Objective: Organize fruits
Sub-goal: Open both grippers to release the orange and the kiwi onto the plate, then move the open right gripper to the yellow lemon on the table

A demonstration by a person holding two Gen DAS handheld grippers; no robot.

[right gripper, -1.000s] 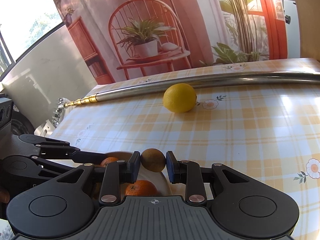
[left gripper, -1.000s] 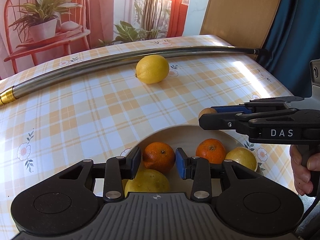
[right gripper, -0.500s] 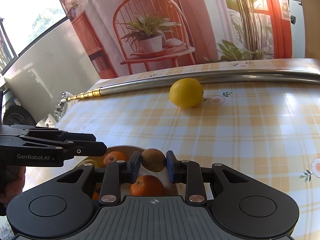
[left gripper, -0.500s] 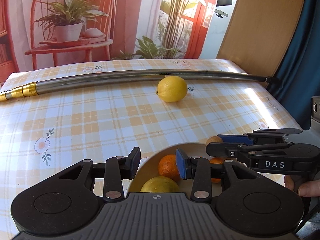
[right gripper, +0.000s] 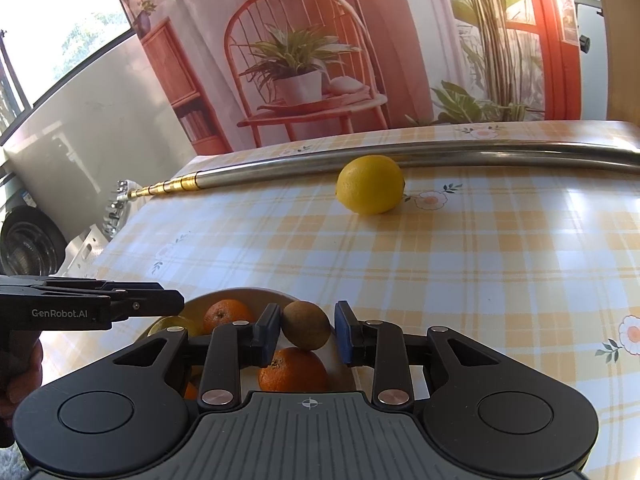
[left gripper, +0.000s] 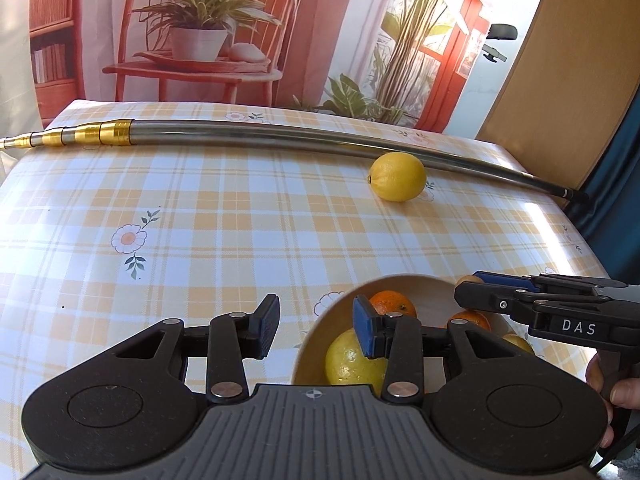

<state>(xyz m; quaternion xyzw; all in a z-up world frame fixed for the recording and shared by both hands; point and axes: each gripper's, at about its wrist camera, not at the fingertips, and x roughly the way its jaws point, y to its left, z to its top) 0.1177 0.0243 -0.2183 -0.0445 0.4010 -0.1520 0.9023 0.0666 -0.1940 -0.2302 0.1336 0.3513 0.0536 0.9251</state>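
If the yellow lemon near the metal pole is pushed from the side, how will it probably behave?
The round yellow lemon lies free on the smooth checked tablecloth, so it would probably roll. The long metal pole just behind it may stop it. Its dimpled skin looks firm, likely easy to grip.

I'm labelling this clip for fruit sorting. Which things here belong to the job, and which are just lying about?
Job: bowl with oranges, kiwi between the right gripper's pads, loose lemon, left gripper.

Lying about: metal pole, checked tablecloth.
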